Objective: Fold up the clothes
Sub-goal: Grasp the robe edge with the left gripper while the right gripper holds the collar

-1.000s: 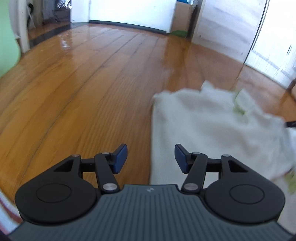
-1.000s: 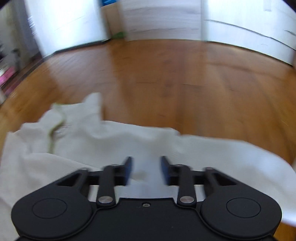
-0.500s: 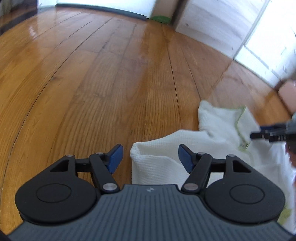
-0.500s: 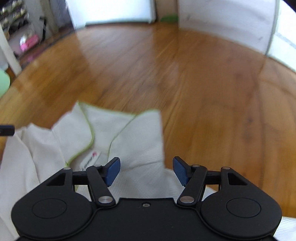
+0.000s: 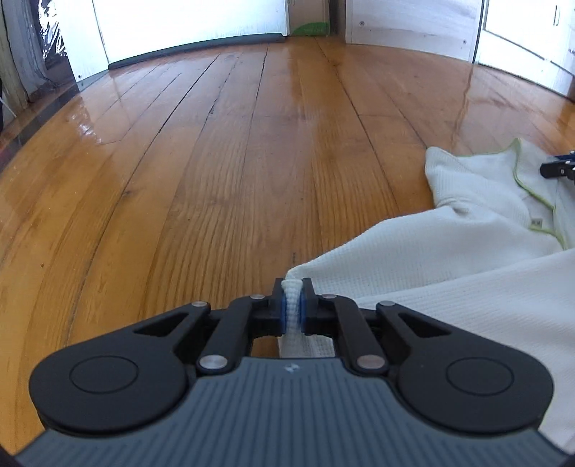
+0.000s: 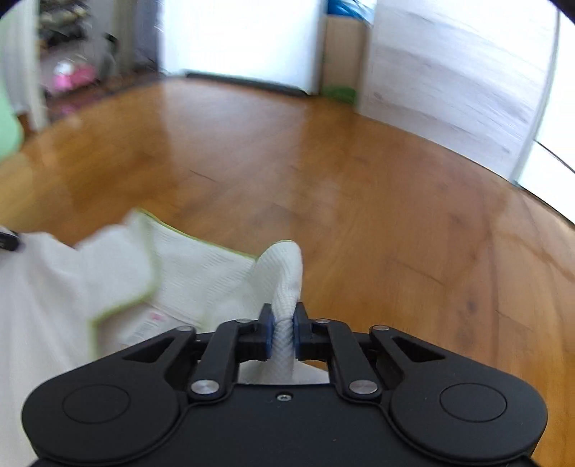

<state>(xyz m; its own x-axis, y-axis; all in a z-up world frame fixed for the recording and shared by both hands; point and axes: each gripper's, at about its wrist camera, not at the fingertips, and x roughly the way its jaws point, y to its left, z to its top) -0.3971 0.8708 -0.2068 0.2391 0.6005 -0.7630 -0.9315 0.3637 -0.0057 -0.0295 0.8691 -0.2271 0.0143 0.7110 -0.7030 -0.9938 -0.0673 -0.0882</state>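
Note:
A white waffle-knit garment (image 5: 449,258) with lime-green trim lies on the wooden floor. My left gripper (image 5: 293,305) is closing, and its blue pads pinch a bunched corner of the cloth. The right gripper's tip (image 5: 559,167) shows at the far right edge of the left wrist view, over the green-edged collar. In the right wrist view the garment (image 6: 201,280) spreads to the left. My right gripper (image 6: 284,330) is closing too, its pads squeezing a raised fold of the white fabric. A label (image 6: 143,328) shows near the collar.
Glossy wood floor (image 5: 233,161) stretches ahead. White doors and a wall panel (image 5: 413,25) stand at the far end, with a green mat (image 5: 309,28) by the doorway. Shelves with clutter (image 6: 72,72) sit at the far left in the right wrist view.
Both grippers went from wide open to closed on the garment's edge. Each slid up to the cloth, and a corner of fabric now sits pinched between each pair of pads.

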